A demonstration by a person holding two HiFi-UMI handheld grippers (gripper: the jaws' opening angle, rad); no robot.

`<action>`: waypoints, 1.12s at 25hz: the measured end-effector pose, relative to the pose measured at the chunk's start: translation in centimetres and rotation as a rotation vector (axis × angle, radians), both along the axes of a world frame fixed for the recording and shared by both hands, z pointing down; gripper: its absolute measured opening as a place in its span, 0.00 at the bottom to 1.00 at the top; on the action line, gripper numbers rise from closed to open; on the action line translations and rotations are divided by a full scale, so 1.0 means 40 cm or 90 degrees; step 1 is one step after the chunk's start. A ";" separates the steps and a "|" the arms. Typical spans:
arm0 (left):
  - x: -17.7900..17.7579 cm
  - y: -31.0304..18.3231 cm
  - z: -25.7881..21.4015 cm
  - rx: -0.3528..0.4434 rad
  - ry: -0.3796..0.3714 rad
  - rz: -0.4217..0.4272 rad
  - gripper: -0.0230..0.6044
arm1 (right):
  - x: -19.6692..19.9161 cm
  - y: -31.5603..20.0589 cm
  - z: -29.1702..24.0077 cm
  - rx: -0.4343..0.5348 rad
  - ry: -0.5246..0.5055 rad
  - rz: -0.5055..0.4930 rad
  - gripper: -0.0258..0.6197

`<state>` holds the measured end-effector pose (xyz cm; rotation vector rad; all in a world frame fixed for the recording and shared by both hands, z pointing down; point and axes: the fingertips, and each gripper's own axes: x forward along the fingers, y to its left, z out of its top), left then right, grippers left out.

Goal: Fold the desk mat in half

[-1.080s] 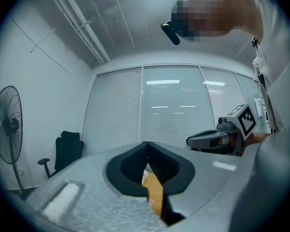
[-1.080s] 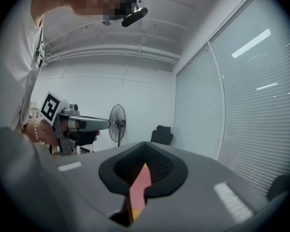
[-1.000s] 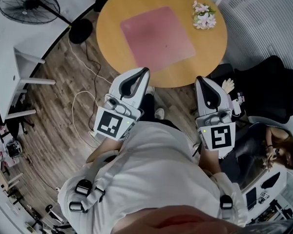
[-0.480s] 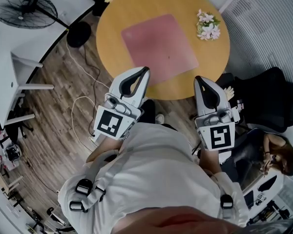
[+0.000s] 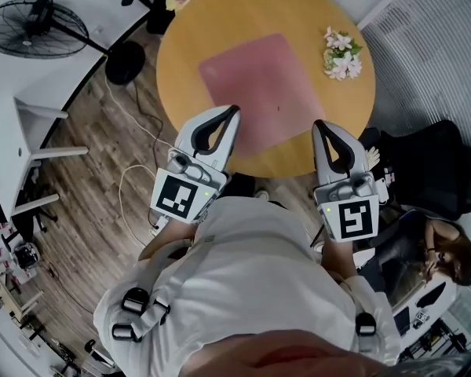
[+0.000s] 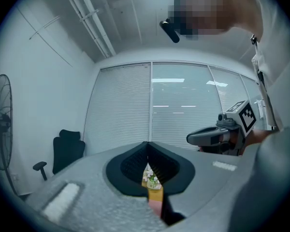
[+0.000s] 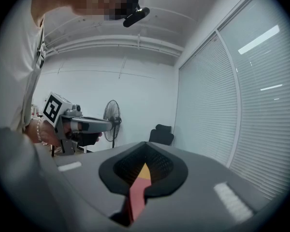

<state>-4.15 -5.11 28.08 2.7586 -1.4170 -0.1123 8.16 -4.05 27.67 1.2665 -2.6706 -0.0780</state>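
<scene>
A person standing at a round wooden tabletop (image 5: 220,14) held two pairs of tongs out level over its near side. The pink desk mat (image 5: 259,85) lay flat and unfolded at the middle of the tabletop, one corner turned toward the person. From the head view, the tip of the left tongs (image 5: 234,111) showed over the mat's near-left edge, and the tip of the right tongs (image 5: 317,123) showed at its near-right edge.

Both pairs were closed tip to tip and gripped nothing. Each gripper view showed only a narrow slit below the meeting tips, with a strip of mat and tabletop visible through it.

A small bunch of pale flowers (image 5: 341,53) sat near the tabletop's far-right rim, well apart from the mat. A standing fan (image 5: 35,26) stood beyond the tabletop to the left, a loose cable (image 5: 129,181) ran across the wooden floor (image 5: 86,203), and a black office chair (image 5: 432,159) stood at the right.
</scene>
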 end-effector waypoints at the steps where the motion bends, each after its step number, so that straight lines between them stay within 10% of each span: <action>1: -0.007 -0.015 -0.001 0.003 0.002 0.002 0.04 | -0.007 -0.014 0.001 0.000 0.001 0.002 0.05; 28: -0.187 -0.249 0.219 -0.064 -0.058 -0.018 0.05 | -0.117 -0.179 0.013 0.015 0.017 0.034 0.05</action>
